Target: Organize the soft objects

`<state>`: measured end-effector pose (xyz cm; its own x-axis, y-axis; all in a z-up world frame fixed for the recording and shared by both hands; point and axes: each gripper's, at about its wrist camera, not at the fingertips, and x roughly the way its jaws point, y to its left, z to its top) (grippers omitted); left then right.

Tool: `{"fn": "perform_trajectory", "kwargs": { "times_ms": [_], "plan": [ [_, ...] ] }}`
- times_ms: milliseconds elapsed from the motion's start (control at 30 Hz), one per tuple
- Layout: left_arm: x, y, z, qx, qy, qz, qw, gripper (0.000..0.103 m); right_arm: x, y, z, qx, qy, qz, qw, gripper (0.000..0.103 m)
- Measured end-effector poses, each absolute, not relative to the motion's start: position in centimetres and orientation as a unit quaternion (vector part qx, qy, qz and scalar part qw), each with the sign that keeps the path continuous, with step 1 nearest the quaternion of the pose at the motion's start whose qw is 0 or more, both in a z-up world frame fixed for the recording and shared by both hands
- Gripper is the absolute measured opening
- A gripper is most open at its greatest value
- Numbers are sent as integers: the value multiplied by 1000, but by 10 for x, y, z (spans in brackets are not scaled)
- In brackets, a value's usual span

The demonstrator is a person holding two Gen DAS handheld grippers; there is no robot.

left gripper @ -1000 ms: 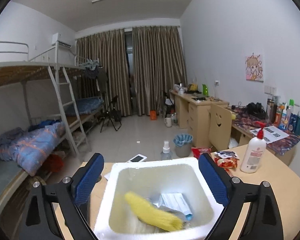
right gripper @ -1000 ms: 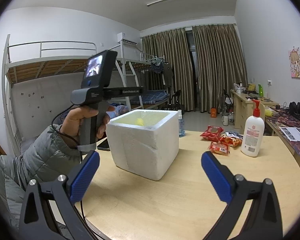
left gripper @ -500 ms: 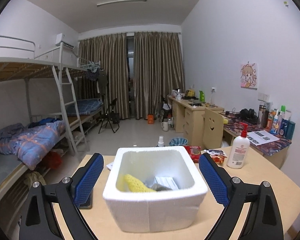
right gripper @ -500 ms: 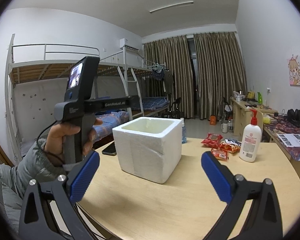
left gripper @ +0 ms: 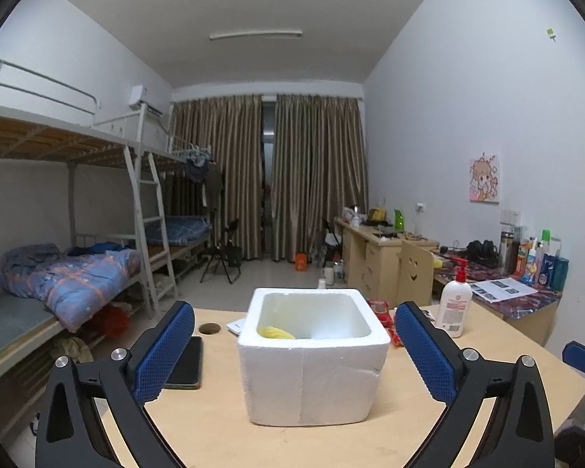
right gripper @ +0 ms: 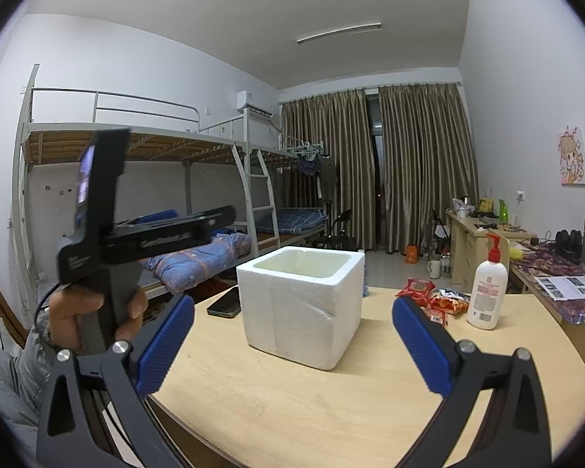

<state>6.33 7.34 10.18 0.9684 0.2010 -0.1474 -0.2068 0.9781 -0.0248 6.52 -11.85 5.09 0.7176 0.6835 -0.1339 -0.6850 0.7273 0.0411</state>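
Inside foam box (left gripper: 312, 366), contents mostly hidden

Left gripper (left gripper: 294, 347) roughly level, jaws just opened further and spread wide – nothing between the pads. Right gripper (right gripper: 292, 345) likewise level, its 2 blue pads far apart, gripping nothing. Left hand (right gripper: 84, 314) wrapped round the left gripper's handle, grey sleeve (right gripper: 17, 366) behind.

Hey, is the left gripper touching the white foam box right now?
Apart. The left wrist view shows the left gripper open, bare table visible between each finger and the foam box.
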Motion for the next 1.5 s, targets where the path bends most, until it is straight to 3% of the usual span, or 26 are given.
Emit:
{"fn": "perform_trajectory", "kwargs": {
  "times_ms": [833,1500],
  "plan": [
    [43,84,14,-36,95,103,989,103,83,-97,9,-14,68,239,969,103],
    [46,76,13,-31,107,92,989,103,89,-96,8,-9,91,262,961,103]
  ]
}}
